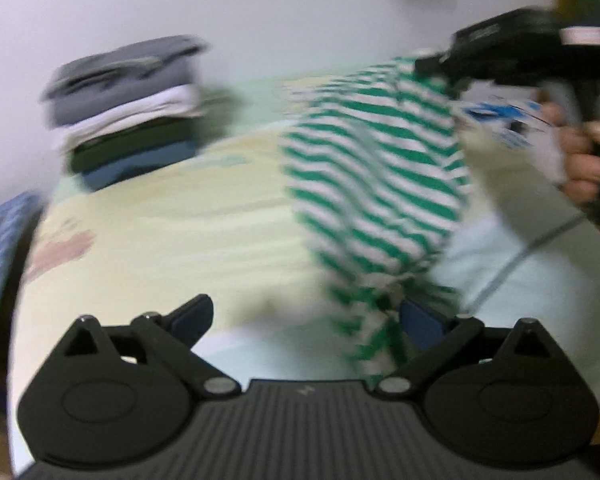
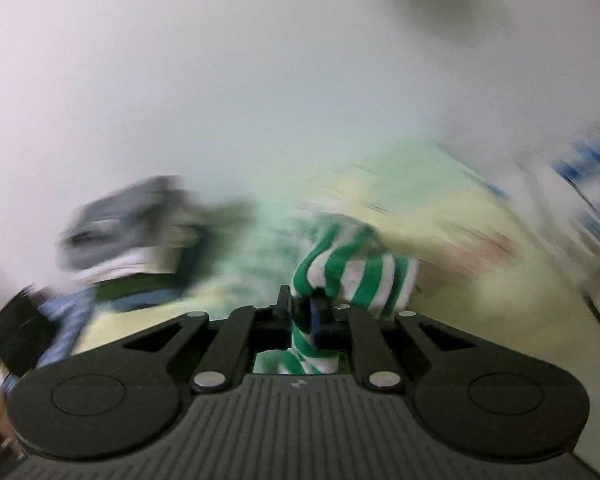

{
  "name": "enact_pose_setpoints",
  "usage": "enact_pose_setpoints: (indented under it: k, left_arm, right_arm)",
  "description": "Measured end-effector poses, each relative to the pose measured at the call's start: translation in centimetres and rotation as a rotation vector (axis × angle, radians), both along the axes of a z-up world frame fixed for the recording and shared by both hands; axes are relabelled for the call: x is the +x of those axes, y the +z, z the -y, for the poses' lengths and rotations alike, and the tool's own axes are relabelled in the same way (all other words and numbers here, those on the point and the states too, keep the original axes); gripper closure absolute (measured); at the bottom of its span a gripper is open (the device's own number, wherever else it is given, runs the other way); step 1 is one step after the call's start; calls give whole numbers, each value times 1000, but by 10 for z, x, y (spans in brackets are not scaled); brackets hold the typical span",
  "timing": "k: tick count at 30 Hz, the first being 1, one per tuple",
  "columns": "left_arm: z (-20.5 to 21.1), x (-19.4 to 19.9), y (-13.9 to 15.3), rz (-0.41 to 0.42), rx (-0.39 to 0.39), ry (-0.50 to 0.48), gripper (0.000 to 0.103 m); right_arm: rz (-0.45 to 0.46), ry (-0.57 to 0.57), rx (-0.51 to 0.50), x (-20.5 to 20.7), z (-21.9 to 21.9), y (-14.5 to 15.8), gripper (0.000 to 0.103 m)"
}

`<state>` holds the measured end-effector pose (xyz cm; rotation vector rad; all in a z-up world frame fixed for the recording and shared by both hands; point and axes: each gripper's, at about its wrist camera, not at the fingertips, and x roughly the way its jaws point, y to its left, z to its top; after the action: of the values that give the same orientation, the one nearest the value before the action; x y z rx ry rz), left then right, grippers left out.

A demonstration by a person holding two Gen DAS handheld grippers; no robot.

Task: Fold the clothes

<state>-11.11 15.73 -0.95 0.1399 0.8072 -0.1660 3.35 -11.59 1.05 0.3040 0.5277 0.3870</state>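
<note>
A green-and-white striped garment [image 1: 376,184] hangs over the pale yellow-green bed sheet [image 1: 172,216]. In the left wrist view the right gripper [image 1: 432,66] holds its top edge at upper right, a hand on the handle. My left gripper [image 1: 306,320] stands wide open low in that view; the garment's lower end trails by its right finger [image 1: 422,326], not pinched. In the right wrist view my right gripper [image 2: 302,312] is shut on a fold of the striped garment [image 2: 356,276]. Both views are blurred.
A stack of folded clothes [image 1: 128,108], grey on top, then white, dark green and blue, sits at the back left near the white wall; it also shows as the stack [image 2: 128,236]. A blue patterned cloth [image 1: 2,256] lies at the left edge.
</note>
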Motion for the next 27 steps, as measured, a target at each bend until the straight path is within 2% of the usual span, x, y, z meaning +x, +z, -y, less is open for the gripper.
enact_pose_setpoints:
  k: [3, 6, 10, 12, 14, 15, 17, 18, 19, 23, 27]
  left_arm:
    - [-32, -5, 7, 6, 0, 145, 3]
    - [-72, -20, 12, 32, 17, 307, 3]
    - [-119, -49, 11, 25, 58, 495, 3]
    - [-134, -62, 8, 11, 57, 550, 3]
    - [-141, -67, 5, 6, 55, 574, 3]
    - [-143, -68, 4, 5, 52, 578, 3]
    - [-138, -65, 0, 10, 41, 543, 3]
    - [-131, -59, -2, 12, 45, 508, 3]
    - [-122, -51, -4, 18, 54, 464, 3]
    - [-69, -11, -8, 38, 41, 255, 3]
    - [-7, 42, -11, 60, 42, 37, 3]
  right_arm:
    - [79, 191, -21, -18, -52, 20, 94]
    - [113, 383, -25, -41, -99, 27, 94]
    - [118, 632, -21, -77, -152, 24, 102]
    - [122, 761, -39, -101, -172, 21, 102]
    - [179, 820, -130, -125, -187, 14, 103]
    - [203, 823, -165, -131, -190, 11, 99]
    - [185, 758, -183, -125, -186, 6, 83]
    - [153, 700, -184, -117, -179, 4, 65]
    - [115, 630, -185, -108, -169, 1, 53]
    - [-5, 347, -246, -80, -124, -9, 50]
    - [-80, 153, -292, -76, -79, -15, 47]
